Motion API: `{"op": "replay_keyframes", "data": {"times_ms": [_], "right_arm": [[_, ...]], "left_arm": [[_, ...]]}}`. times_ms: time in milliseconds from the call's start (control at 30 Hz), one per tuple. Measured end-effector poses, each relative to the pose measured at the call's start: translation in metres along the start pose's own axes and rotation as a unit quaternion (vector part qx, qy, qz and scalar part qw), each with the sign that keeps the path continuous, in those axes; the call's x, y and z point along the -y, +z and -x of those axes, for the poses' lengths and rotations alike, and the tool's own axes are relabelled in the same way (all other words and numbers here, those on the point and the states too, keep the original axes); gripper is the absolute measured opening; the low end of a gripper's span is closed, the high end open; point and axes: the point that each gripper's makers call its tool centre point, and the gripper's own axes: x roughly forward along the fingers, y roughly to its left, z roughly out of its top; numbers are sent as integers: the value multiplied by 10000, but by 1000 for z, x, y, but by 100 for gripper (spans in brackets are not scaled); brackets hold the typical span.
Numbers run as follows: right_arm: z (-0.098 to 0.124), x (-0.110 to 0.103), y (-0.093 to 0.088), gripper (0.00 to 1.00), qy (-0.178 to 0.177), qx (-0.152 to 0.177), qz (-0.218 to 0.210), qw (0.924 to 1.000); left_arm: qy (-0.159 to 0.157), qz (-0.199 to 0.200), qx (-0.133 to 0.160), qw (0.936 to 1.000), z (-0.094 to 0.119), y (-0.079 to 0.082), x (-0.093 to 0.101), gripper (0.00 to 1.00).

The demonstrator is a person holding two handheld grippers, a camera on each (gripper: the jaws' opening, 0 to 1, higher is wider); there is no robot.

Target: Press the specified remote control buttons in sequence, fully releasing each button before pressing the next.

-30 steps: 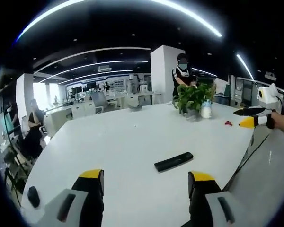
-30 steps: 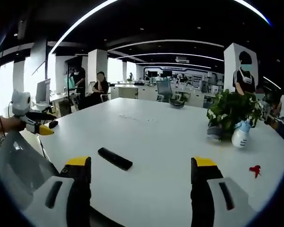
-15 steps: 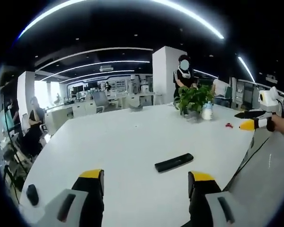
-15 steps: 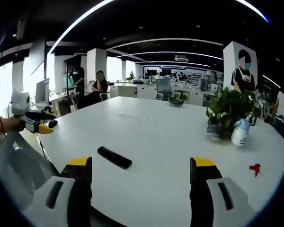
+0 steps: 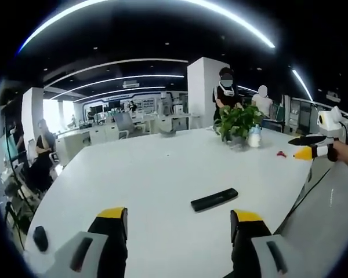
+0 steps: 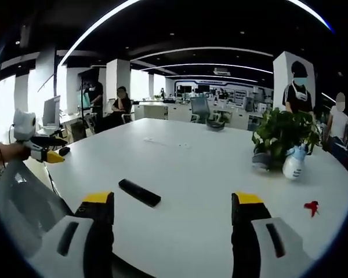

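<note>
An open office surrounds a white table (image 5: 162, 174). The black remote (image 5: 214, 199) lies flat on it, ahead of the left gripper (image 5: 178, 223) and apart from its spread jaws. The right gripper (image 6: 171, 205), jaws also spread, hovers near the remote (image 6: 140, 193). Farther off stand a plant (image 6: 283, 134), a white bottle (image 6: 293, 164) and a small red item (image 6: 311, 207).

No legible text or labels.
</note>
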Motion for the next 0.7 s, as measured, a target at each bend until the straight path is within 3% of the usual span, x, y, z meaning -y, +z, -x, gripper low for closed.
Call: {"op": "replay_keyframes", "data": {"times_ms": [700], "right_arm": [[1, 2, -1, 85, -13, -1, -14, 10000]], "left_arm": [[29, 26, 38, 10000, 2, 2, 0, 75]]}}
